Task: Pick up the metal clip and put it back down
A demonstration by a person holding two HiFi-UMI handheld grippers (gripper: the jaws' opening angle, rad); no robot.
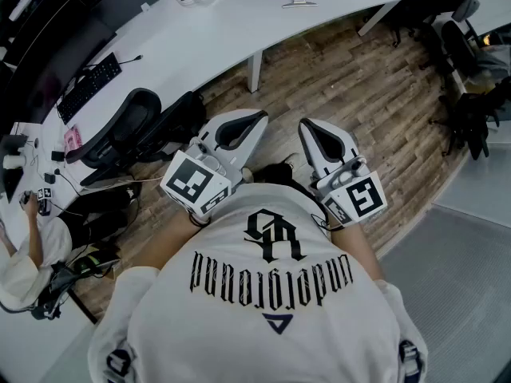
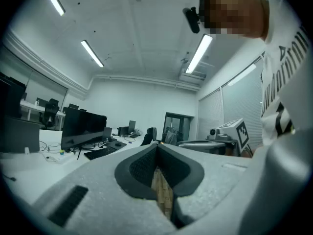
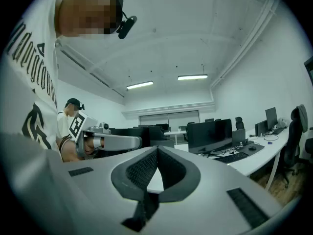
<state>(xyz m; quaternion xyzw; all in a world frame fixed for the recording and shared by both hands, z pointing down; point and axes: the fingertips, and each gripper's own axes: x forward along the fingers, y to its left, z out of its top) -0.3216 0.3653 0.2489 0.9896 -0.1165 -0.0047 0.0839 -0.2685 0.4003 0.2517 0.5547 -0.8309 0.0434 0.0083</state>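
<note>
I hold both grippers close against my chest, pointing level out over the wooden floor. In the head view the left gripper [image 1: 254, 120] and the right gripper [image 1: 306, 126] sit side by side, each with its marker cube near my wrists. Both are shut, tips touching, with nothing between them. The left gripper view shows its pads [image 2: 146, 166] meeting at the tip, and the right gripper view shows its pads [image 3: 143, 169] the same way. A small shiny metal item [image 1: 299, 3], perhaps the clip, lies on the white desk far ahead, out of reach of both grippers.
A long curved white desk [image 1: 207, 46] runs across the far side, with a keyboard [image 1: 88, 86] and monitors. Black office chairs [image 1: 132, 126] stand by it at left, more chairs [image 1: 471, 110] at right. Another person [image 1: 24, 246] sits at far left. Grey carpet [image 1: 463, 278] begins at right.
</note>
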